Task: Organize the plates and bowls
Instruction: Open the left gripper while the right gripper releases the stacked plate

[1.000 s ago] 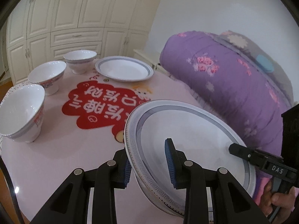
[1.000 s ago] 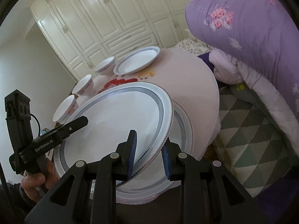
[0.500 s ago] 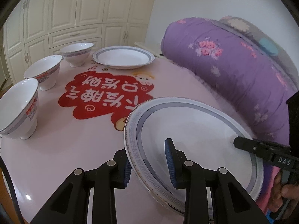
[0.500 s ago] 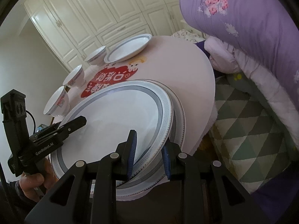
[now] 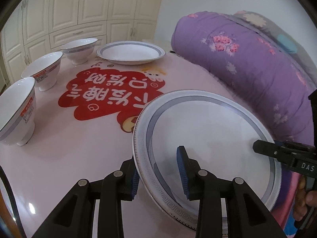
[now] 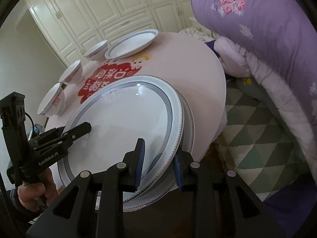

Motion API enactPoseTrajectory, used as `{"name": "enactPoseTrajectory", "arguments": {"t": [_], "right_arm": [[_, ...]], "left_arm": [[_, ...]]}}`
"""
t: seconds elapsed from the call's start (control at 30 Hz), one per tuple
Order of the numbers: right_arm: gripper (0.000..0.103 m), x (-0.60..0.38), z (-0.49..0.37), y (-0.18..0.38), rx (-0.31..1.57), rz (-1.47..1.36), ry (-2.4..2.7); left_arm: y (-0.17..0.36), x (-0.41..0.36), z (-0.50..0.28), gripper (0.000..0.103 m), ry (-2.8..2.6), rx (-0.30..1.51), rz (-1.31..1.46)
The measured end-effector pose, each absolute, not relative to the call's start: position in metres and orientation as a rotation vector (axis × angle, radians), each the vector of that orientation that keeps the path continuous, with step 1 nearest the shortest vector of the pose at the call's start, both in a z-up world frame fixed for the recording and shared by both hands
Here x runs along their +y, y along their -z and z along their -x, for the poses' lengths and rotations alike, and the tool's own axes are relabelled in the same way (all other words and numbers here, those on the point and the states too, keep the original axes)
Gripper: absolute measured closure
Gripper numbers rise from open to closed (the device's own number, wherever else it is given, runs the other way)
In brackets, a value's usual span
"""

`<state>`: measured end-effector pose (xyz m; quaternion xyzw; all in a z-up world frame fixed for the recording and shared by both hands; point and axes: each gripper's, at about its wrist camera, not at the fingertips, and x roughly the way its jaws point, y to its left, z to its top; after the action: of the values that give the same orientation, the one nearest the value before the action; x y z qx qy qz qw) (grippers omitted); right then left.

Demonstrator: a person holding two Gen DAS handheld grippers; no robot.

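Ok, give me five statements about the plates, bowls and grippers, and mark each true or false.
1. Three bowls stand on the table. True: near bowl, middle bowl, far bowl.
2. The top plate sits over a lower plate. True.
3. The far plate holds a bowl. False: it is empty.
4. The left gripper is away from the top plate. False: its fingers straddle the rim.
5. The right gripper straddles the opposite rim. True.
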<state>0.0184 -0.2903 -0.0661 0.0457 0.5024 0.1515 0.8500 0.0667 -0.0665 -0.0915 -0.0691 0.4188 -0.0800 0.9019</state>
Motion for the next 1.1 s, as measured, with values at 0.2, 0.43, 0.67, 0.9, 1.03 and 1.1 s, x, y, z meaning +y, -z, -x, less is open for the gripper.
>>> {"name": "enactPoseTrajectory", "arguments": {"t": [0.2,0.43,0.67,0.9,1.03,1.1], "right_arm": [[0.074,-0.286,-0.018,0.064,1.071,-0.074,-0.282],[0.056,-0.283,-0.018,0.059,1.051,-0.075,-0.255],[0.039,-0.281,-0.018,0.057,1.022,-0.068,-0.235],[0.031,-0.276,-0.015,0.049,0.993,-0.032,-0.237],[0.001,-0.277,-0.020,0.047,0.976,-0.056,-0.245],[0.000,-0.277,-0.022,0.044,0.951,-0.073,-0.263]], "left_arm": [[0.093,-0.068,-0.068,0.068,0.158,0.872,0.137],[0.091,-0.071,-0.067,0.047,0.150,0.869,0.123],[0.089,-0.068,-0.066,0.028,0.153,0.866,0.127],[0.091,-0.063,-0.070,0.028,0.136,0.883,0.150],[0.087,-0.056,-0.070,0.008,0.116,0.880,0.181],[0.081,-0.050,-0.070,0.001,0.106,0.874,0.207]]}}
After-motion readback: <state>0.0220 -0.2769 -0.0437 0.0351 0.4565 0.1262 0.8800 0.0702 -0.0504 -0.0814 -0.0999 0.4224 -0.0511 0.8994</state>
